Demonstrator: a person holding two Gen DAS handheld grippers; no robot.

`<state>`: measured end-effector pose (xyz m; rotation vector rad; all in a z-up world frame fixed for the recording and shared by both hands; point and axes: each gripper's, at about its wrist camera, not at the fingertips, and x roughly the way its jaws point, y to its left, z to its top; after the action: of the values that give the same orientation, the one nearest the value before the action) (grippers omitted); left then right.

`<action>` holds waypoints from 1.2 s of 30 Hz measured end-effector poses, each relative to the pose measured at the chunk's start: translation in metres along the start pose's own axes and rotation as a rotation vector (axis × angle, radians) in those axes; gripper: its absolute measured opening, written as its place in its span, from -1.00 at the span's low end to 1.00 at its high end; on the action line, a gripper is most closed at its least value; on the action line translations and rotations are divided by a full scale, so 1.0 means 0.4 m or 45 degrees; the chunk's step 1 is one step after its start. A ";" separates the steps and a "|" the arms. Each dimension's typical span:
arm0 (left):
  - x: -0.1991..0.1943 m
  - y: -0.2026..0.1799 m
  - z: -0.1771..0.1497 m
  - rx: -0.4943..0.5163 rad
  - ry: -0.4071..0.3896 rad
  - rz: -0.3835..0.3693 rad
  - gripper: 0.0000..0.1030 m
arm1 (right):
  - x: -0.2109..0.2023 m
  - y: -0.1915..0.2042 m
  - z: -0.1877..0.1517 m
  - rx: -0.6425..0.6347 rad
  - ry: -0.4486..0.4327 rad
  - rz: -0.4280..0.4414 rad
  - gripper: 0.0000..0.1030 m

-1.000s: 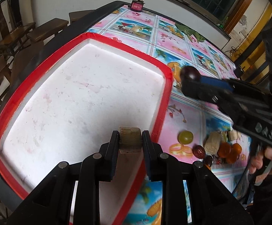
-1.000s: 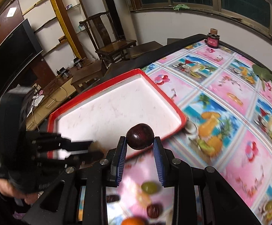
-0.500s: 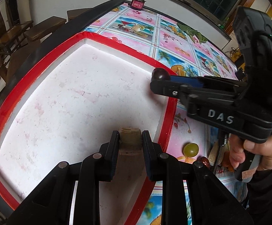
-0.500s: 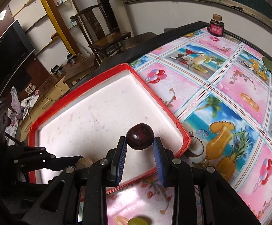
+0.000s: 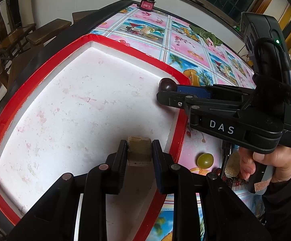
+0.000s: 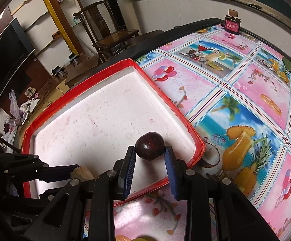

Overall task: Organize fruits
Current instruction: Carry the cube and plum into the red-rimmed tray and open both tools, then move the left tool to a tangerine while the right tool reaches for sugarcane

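Over the white foam tray with the red-taped rim, the left gripper has its jaws nearly closed, pinching a tan, squarish fruit chunk near the tray's near right edge. Beside it, the right gripper keeps a dark purple round plum between its blue pads; the jaws stand narrow, and the plum sits at the fingertips just above the tray floor. Outside the tray, a green grape lies on the pink patterned tablecloth.
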<state>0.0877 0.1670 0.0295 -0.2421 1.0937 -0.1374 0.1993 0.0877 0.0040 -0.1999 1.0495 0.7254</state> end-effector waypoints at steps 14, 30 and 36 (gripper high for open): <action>-0.010 0.004 -0.013 -0.026 -0.012 -0.005 0.14 | -0.048 0.007 -0.015 0.022 -0.037 0.009 -0.16; -0.050 -0.013 -0.050 0.033 -0.062 0.088 0.40 | -0.229 0.008 -0.144 0.116 -0.168 0.097 0.42; -0.065 -0.019 -0.061 0.050 -0.082 0.144 0.46 | -0.281 0.029 -0.211 0.120 -0.174 0.103 0.52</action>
<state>0.0544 0.1625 0.0431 -0.1481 1.0373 -0.0496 0.0983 0.0056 0.0586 -0.0260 0.9627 0.7499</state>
